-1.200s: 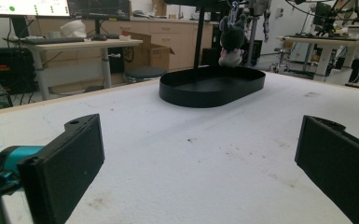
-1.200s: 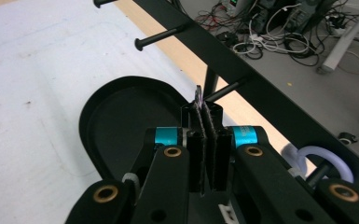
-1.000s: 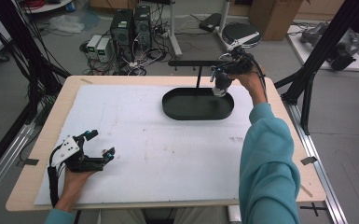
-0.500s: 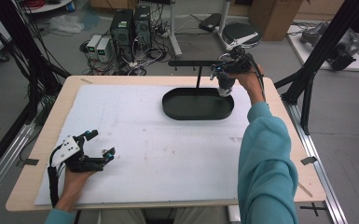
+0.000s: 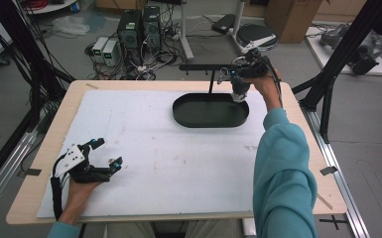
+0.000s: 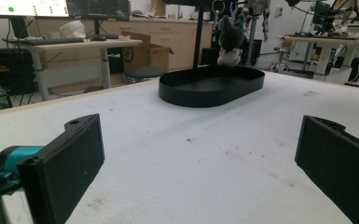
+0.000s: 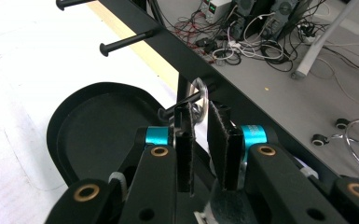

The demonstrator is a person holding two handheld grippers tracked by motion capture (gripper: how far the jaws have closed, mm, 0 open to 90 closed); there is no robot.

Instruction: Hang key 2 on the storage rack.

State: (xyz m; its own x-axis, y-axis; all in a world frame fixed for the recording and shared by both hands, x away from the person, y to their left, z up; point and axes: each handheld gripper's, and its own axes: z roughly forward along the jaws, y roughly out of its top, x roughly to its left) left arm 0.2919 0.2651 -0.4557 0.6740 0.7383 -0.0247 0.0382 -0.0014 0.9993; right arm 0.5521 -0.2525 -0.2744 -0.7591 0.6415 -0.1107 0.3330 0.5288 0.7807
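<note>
- Right gripper [image 7: 199, 140] raised at the far right of the table, jaws nearly together around a silver key ring [image 7: 199, 100]; seen from above as right gripper [image 5: 240, 74] beside the rack's bar.
- Key ring at a short black peg [image 7: 179, 106] jutting from the rack's black crossbar [image 7: 242, 100] — whether already hooked over the peg, cannot tell.
- Small plush toy [image 6: 229, 44], dark on top and pale below, hanging under that gripper just above the tray's far right end.
- Black oval tray [image 5: 211, 110] on the white table cover [image 5: 178, 163], with the rack's upright post [image 5: 211, 82] rising from its far side.
- Left gripper [image 5: 101, 157] low over the near left corner of the table, well apart from the tray, jaws spread wide and holding nothing.
- From the left gripper view, its two black jaw pads [image 6: 72, 158] flanking bare white surface — tray and hanging toy straight ahead in the distance.
</note>
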